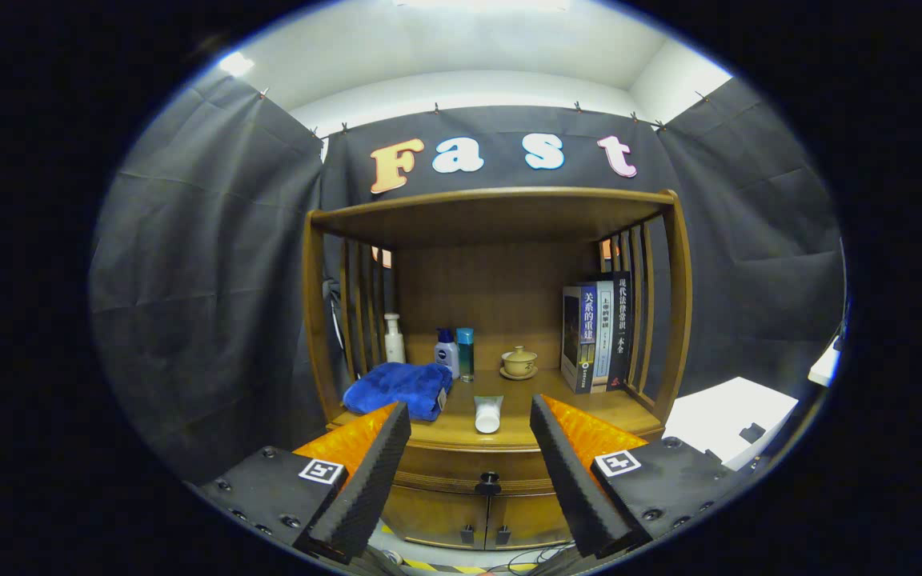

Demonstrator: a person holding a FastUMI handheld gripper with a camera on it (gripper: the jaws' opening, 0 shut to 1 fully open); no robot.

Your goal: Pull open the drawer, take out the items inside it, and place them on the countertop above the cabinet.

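the tool (469, 448) stands wide, its two fingers spread apart and holding nothing, aimed straight at the front of a wooden cabinet (673, 320) and still clear of it. between the fingers and a little beyond them sits the dark round knob (487, 482) of the drawer (445, 468), and the drawer front lies flush with the cabinet, so it is closed and whatever may be inside is hidden. under it are two small doors (461, 516), also shut. above the drawer is the counter (525, 416), and on it, going back from the front edge, lie a white tube (488, 414) on its side, a folded blue towel (397, 389) to the left, a white pump bottle (394, 339) behind the towel, a white-and-blue bottle (446, 352) with a teal one (466, 352) just beside it, a lidded cup on a saucer (519, 362), and a row of upright books (597, 336) at the right. this fits two stages: a drawer yet to be pulled, or one emptied and pushed shut with some of these things, perhaps the tube or towel, having come out of it; i cannot tell which. if the pull is what lies ahead, it would call for bringing the fingers forward level with the knob, centred on it, closing on both its sides, then drawing straight back without twisting, since the knob is small and could slip.
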